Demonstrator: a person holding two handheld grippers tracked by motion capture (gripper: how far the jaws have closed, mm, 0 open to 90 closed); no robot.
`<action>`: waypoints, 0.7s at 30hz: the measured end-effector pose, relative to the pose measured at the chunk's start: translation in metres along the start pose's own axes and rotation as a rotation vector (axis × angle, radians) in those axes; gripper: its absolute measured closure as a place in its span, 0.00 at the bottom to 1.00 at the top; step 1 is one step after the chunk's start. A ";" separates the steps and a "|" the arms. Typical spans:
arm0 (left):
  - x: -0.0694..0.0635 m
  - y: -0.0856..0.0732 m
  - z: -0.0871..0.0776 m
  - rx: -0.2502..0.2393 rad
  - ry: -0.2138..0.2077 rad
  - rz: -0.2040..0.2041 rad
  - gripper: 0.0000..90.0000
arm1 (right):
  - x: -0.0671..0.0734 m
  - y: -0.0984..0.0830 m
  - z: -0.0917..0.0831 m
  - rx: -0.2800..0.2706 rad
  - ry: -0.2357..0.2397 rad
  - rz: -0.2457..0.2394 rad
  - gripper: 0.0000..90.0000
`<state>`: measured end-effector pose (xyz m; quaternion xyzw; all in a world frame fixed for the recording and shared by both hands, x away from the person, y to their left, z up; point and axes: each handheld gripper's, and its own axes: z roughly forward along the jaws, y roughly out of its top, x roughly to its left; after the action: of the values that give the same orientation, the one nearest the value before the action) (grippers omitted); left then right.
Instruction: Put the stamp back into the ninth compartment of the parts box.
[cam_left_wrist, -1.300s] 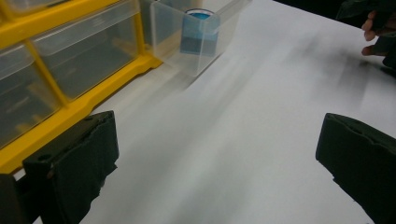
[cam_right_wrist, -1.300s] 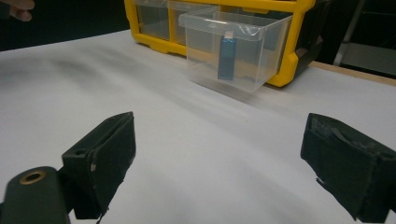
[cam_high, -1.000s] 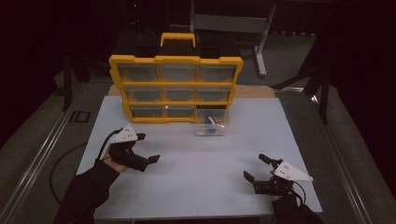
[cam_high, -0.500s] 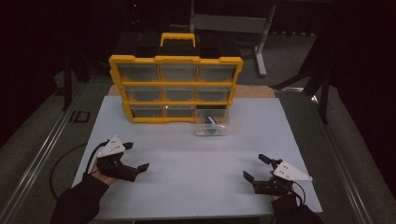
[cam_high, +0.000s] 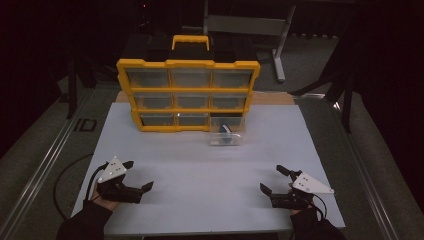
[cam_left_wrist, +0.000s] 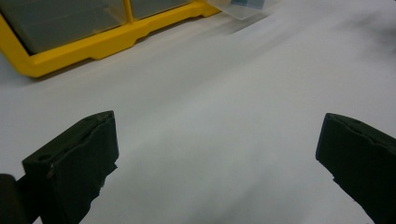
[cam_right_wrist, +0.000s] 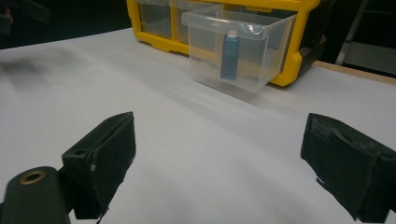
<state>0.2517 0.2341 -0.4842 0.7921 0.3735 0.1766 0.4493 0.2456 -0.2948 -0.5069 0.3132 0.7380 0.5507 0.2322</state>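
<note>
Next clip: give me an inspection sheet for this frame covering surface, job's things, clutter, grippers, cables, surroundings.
Surface: white tabletop sheet, bare across the middle and front.
Job's things: yellow plastic drawer cabinet with a black carry handle stands at the far edge; nine clear drawers, the bottom-right clear plastic drawer pulled out toward the front, a small blue upright piece inside it.
Clutter: nothing seen.
Grippers: left gripper open, near the front left; right gripper open, near the front right; both empty.
Cables: black cable loops off the table's left edge from the left gripper.
Surroundings: dark room, grey metal stand behind the cabinet, metal rail along the left.
</note>
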 end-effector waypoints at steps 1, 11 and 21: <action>0.000 -0.002 0.000 0.000 0.010 0.001 0.00 | 0.000 0.000 0.000 0.000 0.000 0.000 0.11; -0.008 -0.020 0.005 -0.023 0.127 -0.030 0.00 | 0.000 -0.001 0.000 0.005 -0.001 -0.002 0.11; -0.012 -0.028 0.009 -0.068 0.241 -0.067 0.00 | 0.000 0.000 0.000 0.001 0.000 -0.007 0.11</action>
<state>0.2372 0.2282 -0.5116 0.7365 0.4448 0.2679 0.4335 0.2453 -0.2952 -0.5069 0.3107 0.7394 0.5496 0.2340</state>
